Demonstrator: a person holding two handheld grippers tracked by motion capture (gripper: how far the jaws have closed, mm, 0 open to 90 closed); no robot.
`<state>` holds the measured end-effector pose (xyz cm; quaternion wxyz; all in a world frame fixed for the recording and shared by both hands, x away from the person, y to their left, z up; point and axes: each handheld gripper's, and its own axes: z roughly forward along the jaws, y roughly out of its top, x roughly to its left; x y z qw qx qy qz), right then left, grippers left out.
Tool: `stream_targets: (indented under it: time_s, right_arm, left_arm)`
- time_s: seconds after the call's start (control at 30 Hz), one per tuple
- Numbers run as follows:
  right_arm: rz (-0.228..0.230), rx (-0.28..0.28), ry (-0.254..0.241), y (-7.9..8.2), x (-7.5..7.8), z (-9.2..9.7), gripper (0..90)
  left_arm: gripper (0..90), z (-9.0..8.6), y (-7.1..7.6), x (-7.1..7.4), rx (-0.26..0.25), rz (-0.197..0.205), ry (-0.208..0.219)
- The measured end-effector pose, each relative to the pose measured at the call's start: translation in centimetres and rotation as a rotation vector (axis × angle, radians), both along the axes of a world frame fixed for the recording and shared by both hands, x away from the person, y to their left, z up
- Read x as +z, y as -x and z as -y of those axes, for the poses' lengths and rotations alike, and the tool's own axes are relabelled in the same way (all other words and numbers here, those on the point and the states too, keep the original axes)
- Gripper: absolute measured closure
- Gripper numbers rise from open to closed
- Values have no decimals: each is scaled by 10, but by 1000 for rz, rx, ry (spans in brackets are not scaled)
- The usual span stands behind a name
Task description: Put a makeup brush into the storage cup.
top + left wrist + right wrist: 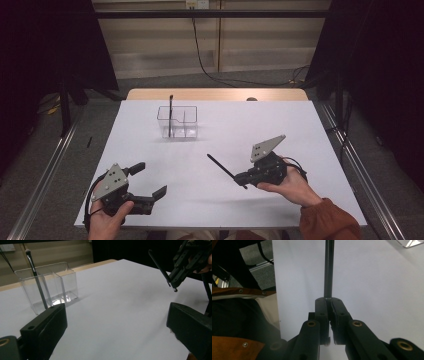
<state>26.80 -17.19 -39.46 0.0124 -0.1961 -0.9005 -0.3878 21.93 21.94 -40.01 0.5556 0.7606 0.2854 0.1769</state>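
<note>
A clear divided box (178, 123) stands at the back middle of the white table (300, 130), with a thin black brush (170, 114) upright in its left compartment. My right gripper (243, 179) is at the front right, shut on a second slim black brush (222, 167) that points back and left, above the table. In the right gripper view the pads (323, 306) pinch that brush (329, 267). My left gripper (152, 179) sits at the front left, open with nothing between its fingers. From the left gripper view, the box (47, 287) is ahead on the left and the right gripper (178, 277) is at the upper right.
The table's wooden far edge (215, 94) lies behind the box. Metal rails (45, 170) run along the floor on both sides. A black cable (202, 60) trails over the floor behind. A person's orange sleeve (327, 220) comes in at the bottom right.
</note>
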Motion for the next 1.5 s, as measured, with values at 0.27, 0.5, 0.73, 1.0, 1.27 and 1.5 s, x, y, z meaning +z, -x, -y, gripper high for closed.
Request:
stream_targets:
  time_s: [0.27, 0.5, 0.73, 1.0, 1.27, 1.5]
  right_arm:
    - [1, 60, 58, -2, 4, -15, 846]
    - [-3, 101, 121, -6, 6, -23, 846]
    - [-22, 129, 207, -7, 9, -33, 845]
    - [-31, 174, 314, -9, 9, -47, 846]
    - [-47, 220, 382, -11, 11, -57, 846]
    - [-56, 267, 467, -11, 7, -63, 846]
  left_arm:
    - [32, 15, -4, 7, -54, -1, -24]
    - [30, 28, -9, 9, -126, -22, -43]
    - [30, 38, -14, 11, -184, -51, -76]
    - [36, 46, -21, 16, -217, -62, -128]
    - [35, 56, -26, 19, -258, -75, -188]
    - [37, 60, -28, 18, -288, -104, -251]
